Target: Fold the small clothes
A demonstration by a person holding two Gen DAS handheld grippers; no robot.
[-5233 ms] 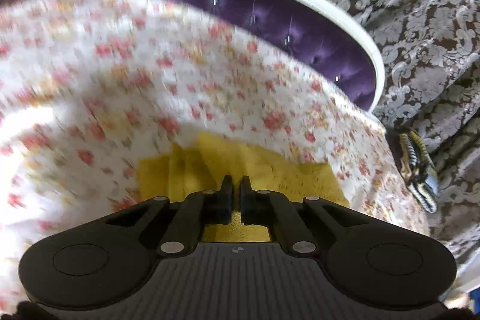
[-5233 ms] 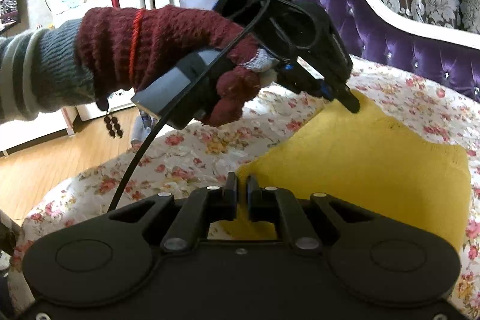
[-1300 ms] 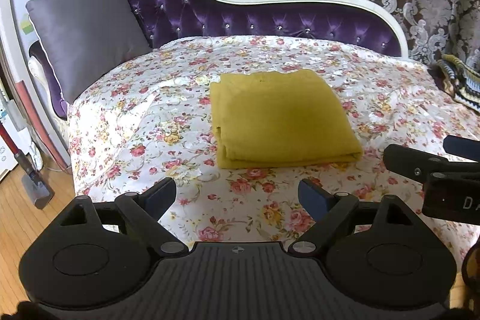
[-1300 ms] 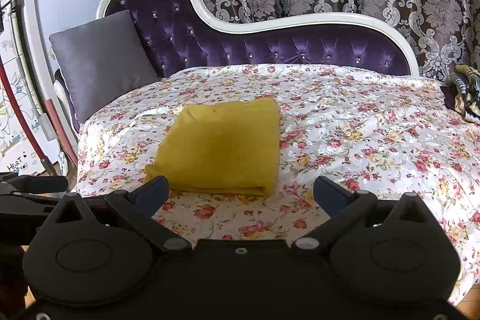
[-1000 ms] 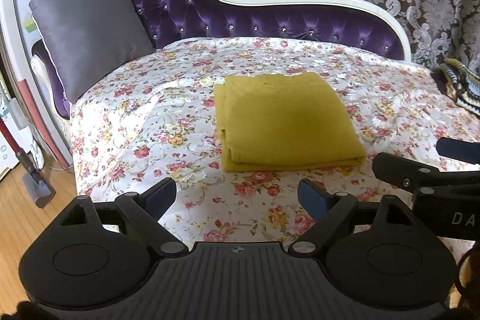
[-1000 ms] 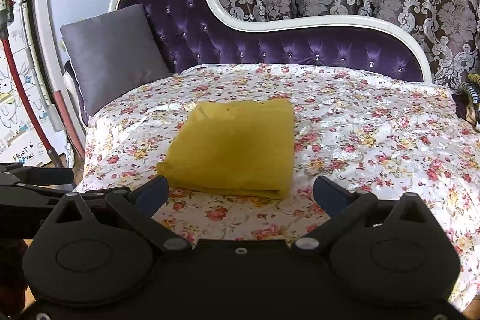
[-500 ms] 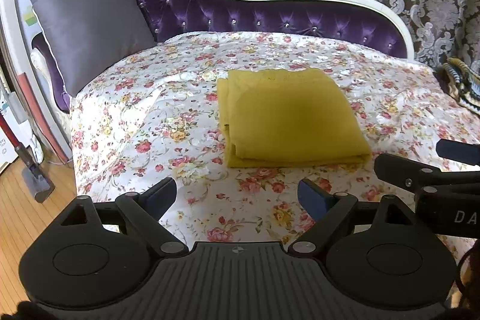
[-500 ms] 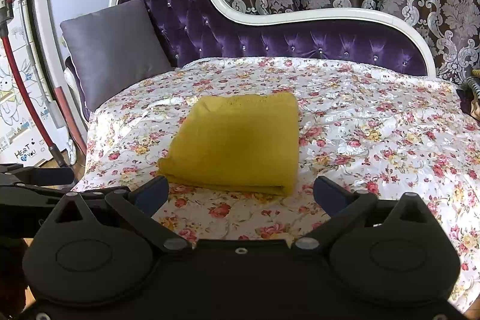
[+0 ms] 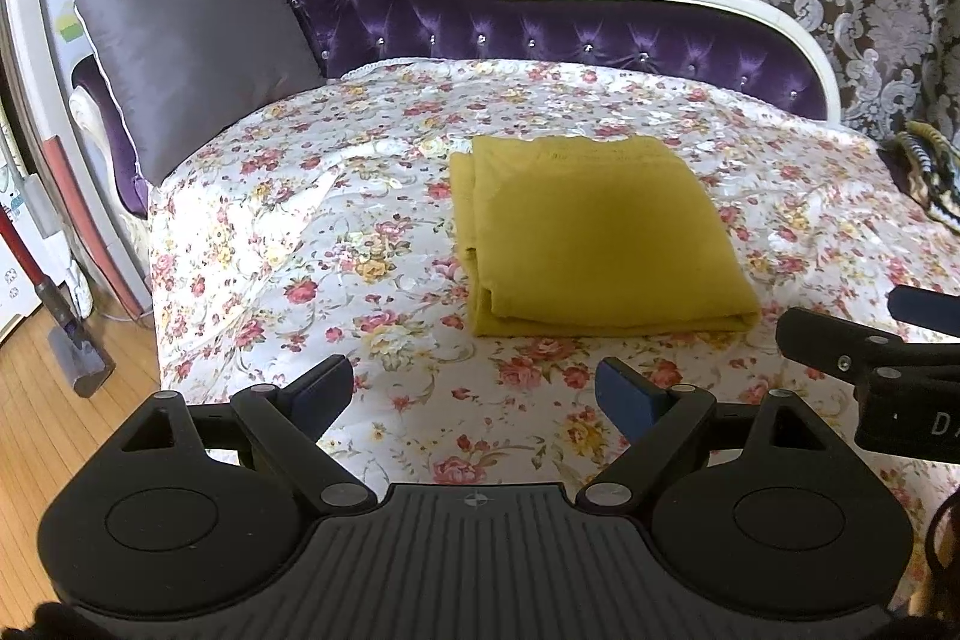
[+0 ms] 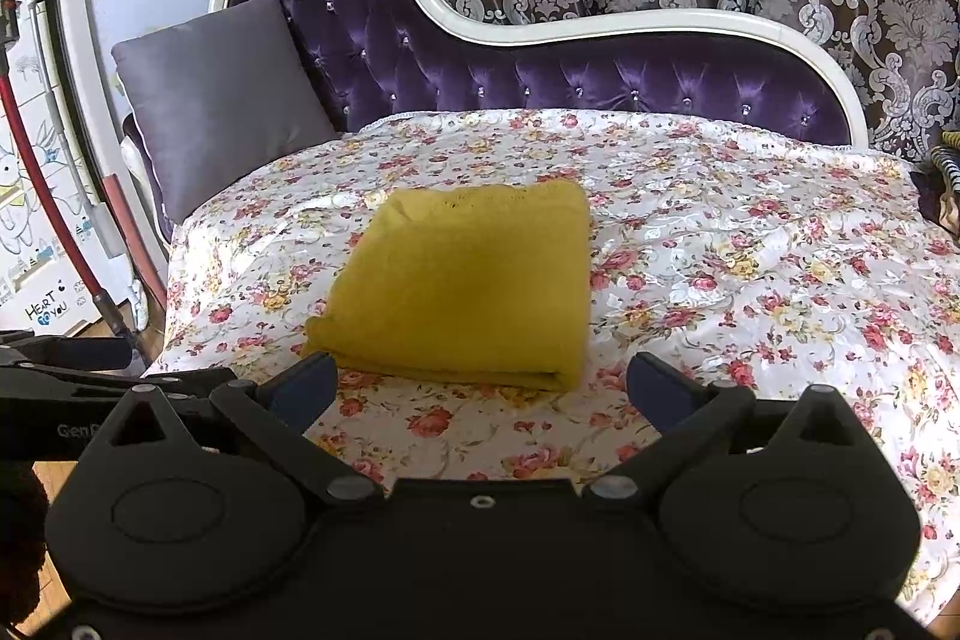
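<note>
Where floral quilt spreads, soft yellow garment lies squarely folded.

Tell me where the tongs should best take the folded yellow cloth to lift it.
Probably the near folded edge of the yellow cloth, approached from the front, low over the floral cover. That edge is thick and rounded, so one grip there would likely catch every layer.

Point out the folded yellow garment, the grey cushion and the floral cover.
folded yellow garment (image 9: 591,232): left wrist view, middle of its top layer.
grey cushion (image 9: 192,40): left wrist view, centre of its face.
floral cover (image 10: 750,244): right wrist view, bare patch right of the garment.
</note>
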